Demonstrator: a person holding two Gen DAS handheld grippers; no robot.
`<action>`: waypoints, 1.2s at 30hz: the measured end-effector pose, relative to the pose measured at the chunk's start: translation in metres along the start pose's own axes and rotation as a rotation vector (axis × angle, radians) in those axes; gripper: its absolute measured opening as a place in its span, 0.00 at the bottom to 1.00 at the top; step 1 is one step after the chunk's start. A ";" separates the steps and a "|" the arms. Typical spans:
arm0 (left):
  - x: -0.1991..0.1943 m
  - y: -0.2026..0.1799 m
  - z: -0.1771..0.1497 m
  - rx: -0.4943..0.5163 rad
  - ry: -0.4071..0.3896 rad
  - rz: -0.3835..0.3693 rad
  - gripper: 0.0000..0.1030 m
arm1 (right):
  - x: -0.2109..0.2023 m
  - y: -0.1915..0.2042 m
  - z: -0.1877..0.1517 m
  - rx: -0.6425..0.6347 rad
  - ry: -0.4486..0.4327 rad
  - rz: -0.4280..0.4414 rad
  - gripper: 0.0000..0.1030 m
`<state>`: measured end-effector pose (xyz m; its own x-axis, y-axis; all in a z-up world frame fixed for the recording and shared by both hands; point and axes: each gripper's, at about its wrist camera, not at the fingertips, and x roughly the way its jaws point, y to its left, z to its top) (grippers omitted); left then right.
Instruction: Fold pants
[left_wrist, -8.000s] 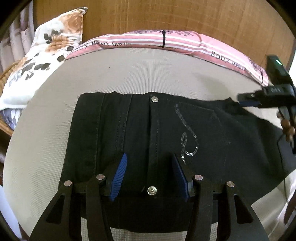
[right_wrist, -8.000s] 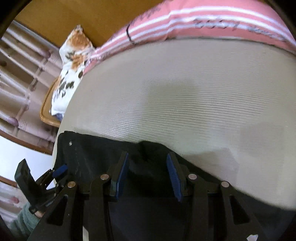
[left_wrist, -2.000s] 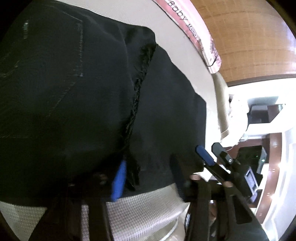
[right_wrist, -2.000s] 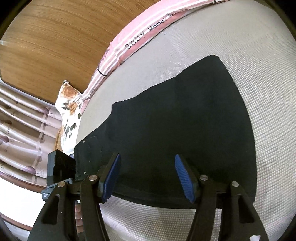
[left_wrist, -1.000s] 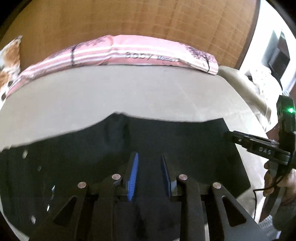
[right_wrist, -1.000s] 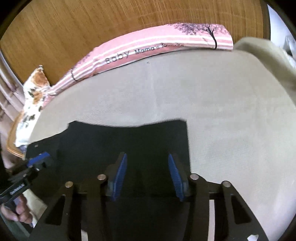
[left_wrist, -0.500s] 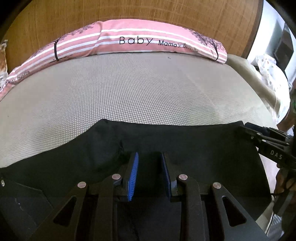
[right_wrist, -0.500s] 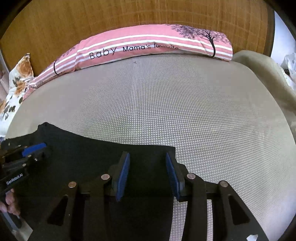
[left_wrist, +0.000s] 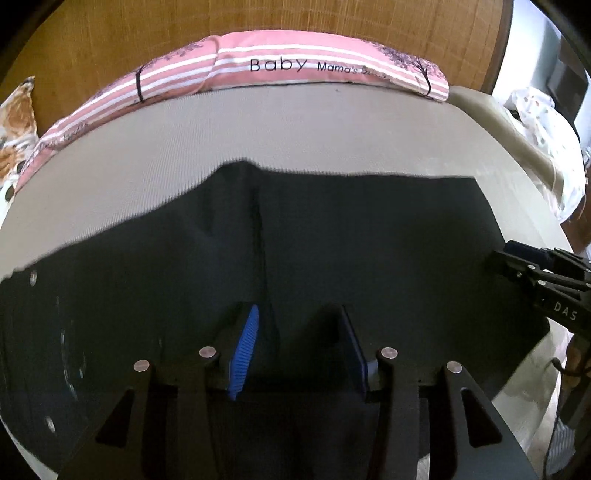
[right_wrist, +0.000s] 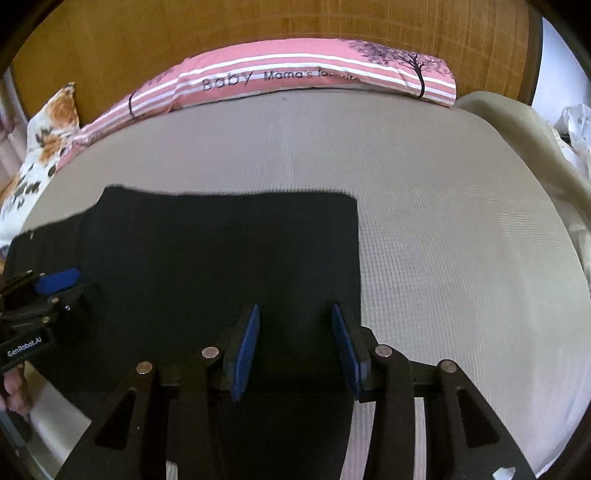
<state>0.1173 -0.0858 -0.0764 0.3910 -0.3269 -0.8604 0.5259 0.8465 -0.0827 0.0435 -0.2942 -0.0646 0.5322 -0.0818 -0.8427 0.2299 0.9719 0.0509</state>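
The black pants (left_wrist: 332, 236) lie flat on the beige mattress (left_wrist: 295, 125), folded lengthwise with legs stacked; the waist with metal rivets is at the left. They also show in the right wrist view (right_wrist: 221, 251), hem edge at the right. My left gripper (left_wrist: 297, 347) is open over the near edge by the crotch seam, holding nothing. My right gripper (right_wrist: 295, 341) is open over the near edge beside the hem, empty. Each gripper shows in the other's view: the right one (left_wrist: 535, 273) and the left one (right_wrist: 40, 295).
A pink striped pillow (left_wrist: 295, 70) lies along the wooden headboard (left_wrist: 147, 33). A floral pillow (right_wrist: 40, 147) sits at the far left. A beige blanket (right_wrist: 535, 147) and white spotted cloth (left_wrist: 546, 133) lie at the right. The mattress's front edge is just below the grippers.
Both grippers have opened wider and let go of the fabric. The pants' far edge has been laid out farther up the mattress and lies flat.
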 end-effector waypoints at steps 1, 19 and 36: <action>-0.003 0.000 -0.004 -0.001 -0.005 0.002 0.45 | -0.002 0.001 -0.003 0.002 0.002 -0.003 0.39; -0.022 0.001 -0.035 -0.031 -0.028 0.009 0.50 | -0.011 0.016 -0.031 0.016 0.008 -0.045 0.52; -0.122 0.143 -0.096 -0.549 -0.179 -0.031 0.51 | -0.012 0.049 -0.029 -0.036 0.029 -0.065 0.61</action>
<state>0.0718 0.1155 -0.0315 0.5284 -0.3810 -0.7587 0.0893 0.9137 -0.3966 0.0247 -0.2389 -0.0673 0.4933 -0.1391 -0.8586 0.2336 0.9721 -0.0232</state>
